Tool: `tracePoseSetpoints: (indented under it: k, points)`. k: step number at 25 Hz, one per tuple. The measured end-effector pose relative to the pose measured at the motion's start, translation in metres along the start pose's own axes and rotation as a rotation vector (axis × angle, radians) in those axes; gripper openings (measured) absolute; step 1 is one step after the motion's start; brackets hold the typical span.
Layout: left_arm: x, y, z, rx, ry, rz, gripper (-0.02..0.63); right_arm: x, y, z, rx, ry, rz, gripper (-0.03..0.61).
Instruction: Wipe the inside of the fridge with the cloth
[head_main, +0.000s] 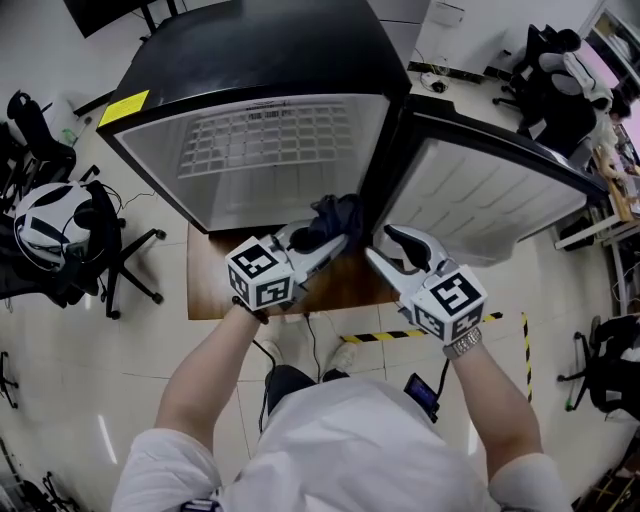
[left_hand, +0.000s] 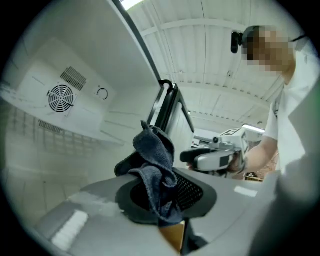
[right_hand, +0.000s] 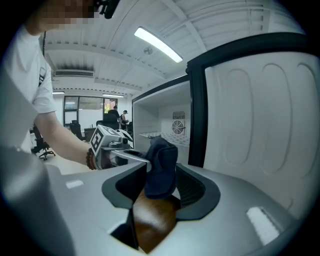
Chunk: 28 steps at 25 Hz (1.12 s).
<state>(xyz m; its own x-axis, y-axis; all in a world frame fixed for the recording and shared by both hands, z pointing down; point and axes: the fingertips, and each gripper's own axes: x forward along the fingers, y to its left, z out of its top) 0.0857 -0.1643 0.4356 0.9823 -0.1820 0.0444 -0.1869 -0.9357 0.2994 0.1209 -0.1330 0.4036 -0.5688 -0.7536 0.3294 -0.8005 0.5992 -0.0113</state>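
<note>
One thin pinch by my left claw (head_main: 322, 238) holds the cloth (head_main: 336, 212) while my right claw (head_main: 392, 252) stands spread, so rubbing the fridge (head_main: 260, 50) wall could drag it loose.

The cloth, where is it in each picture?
Head view: the cloth is in the middle, in the left claw, at the open fridge's bottom edge.
Left gripper view: centre, pinched in that claw.
Right gripper view: centre, held in from the left, ahead of the open right claw.
Shared landmark: the fridge's white inside, behind the cloth in all three.
</note>
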Motion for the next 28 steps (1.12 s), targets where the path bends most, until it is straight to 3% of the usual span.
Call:
tracePoseSetpoints:
  k: [3,8,12,21,28]
  points:
    - [-0.010,-0.026,0.016,-0.020,0.002,-0.120,0.075,-0.006,0.001,0.007,0.043,-0.013,0.066,0.229]
    - [-0.021,-0.067,0.036,-0.037,0.053,-0.291,0.075,-0.014,0.034,0.022,0.118,-0.020,0.308,0.235]
    - [-0.024,-0.094,0.039,-0.021,0.125,-0.403,0.075,-0.023,0.056,0.029,0.112,-0.007,0.432,0.235]
    - [-0.030,-0.126,0.033,-0.049,0.247,-0.584,0.077,-0.041,0.089,0.032,0.052,0.001,0.572,0.219]
    - [-0.036,-0.142,0.031,-0.089,0.312,-0.697,0.078,-0.057,0.096,0.032,0.062,-0.004,0.621,0.127]
